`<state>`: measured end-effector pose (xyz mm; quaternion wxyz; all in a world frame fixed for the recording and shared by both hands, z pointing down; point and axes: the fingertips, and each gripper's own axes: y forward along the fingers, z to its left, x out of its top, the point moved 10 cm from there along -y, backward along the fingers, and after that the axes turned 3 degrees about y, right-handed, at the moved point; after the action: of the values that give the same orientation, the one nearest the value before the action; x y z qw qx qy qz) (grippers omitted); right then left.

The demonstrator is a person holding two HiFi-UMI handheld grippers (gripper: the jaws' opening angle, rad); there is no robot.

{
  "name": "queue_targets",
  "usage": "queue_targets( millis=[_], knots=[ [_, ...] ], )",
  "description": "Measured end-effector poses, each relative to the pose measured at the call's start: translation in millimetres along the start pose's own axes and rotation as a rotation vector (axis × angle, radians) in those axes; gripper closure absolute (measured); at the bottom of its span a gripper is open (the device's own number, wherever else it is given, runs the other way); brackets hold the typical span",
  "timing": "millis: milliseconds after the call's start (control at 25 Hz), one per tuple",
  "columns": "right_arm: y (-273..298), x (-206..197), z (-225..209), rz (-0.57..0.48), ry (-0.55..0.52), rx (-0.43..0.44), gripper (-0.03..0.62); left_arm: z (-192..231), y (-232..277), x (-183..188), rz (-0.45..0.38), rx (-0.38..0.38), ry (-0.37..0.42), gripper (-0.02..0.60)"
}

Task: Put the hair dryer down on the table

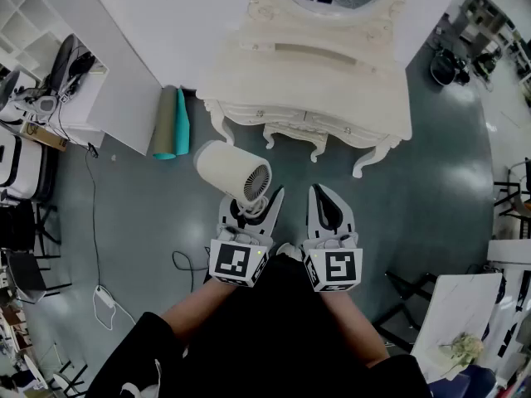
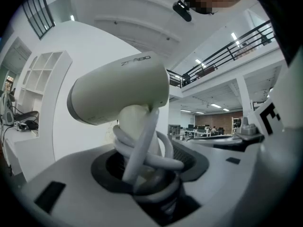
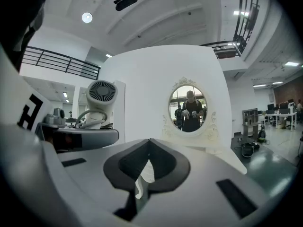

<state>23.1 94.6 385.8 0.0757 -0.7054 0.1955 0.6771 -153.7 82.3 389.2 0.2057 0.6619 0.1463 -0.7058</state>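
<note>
A cream hair dryer (image 1: 232, 171) stands upright with its barrel pointing left and its rear grille toward me. Its handle, with the white cord wound round it, sits between the jaws of my left gripper (image 1: 253, 207), which is shut on it. In the left gripper view the hair dryer (image 2: 118, 91) fills the middle above the left gripper (image 2: 147, 176). My right gripper (image 1: 320, 196) hangs beside it, shut with nothing in it; its tips meet in the right gripper view (image 3: 149, 143). The white dressing table (image 1: 332, 81) stands just ahead, with its oval mirror (image 3: 189, 109).
Two rolled mats (image 1: 170, 123), olive and teal, lean by a white partition (image 1: 108, 48) at the table's left. A thin cable (image 1: 95, 222) runs over the grey floor. Dark chairs (image 1: 21, 247) stand far left, a marble-topped table (image 1: 465, 305) at lower right.
</note>
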Motion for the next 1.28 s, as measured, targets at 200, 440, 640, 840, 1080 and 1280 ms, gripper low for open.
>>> queue_targets(
  millis=[200, 440, 640, 840, 1080, 1280],
  knots=[
    [1.1, 4.2, -2.4, -0.031, 0.01, -0.026, 0.577, 2.0, 1.1, 3.1, -0.001, -0.003, 0.013, 0.345],
    [-2.1, -0.1, -6.8, -0.038, 0.077, -0.068, 0.576, 12.2, -5.0, 2.4, 0.001, -0.005, 0.009, 0.345],
    [-6.4, -2.7, -0.5, -0.023, 0.078, -0.083, 0.576, 20.6, -16.0, 8.8, 0.001, 0.014, 0.023, 0.345],
    [-11.7, -8.6, 6.9, 0.001, 0.084, -0.07, 0.576, 23.8, -29.9, 10.5, 0.01, 0.026, 0.018, 0.345],
    [-11.5, -7.6, 5.8, -0.014, 0.083, -0.05, 0.576, 23.8, -33.8, 11.9, 0.005, 0.023, 0.027, 0.345],
    [-16.8, -11.6, -3.0, -0.002, 0.076, -0.061, 0.576, 14.9, -33.4, 8.5, -0.004, 0.027, 0.037, 0.345]
  ],
)
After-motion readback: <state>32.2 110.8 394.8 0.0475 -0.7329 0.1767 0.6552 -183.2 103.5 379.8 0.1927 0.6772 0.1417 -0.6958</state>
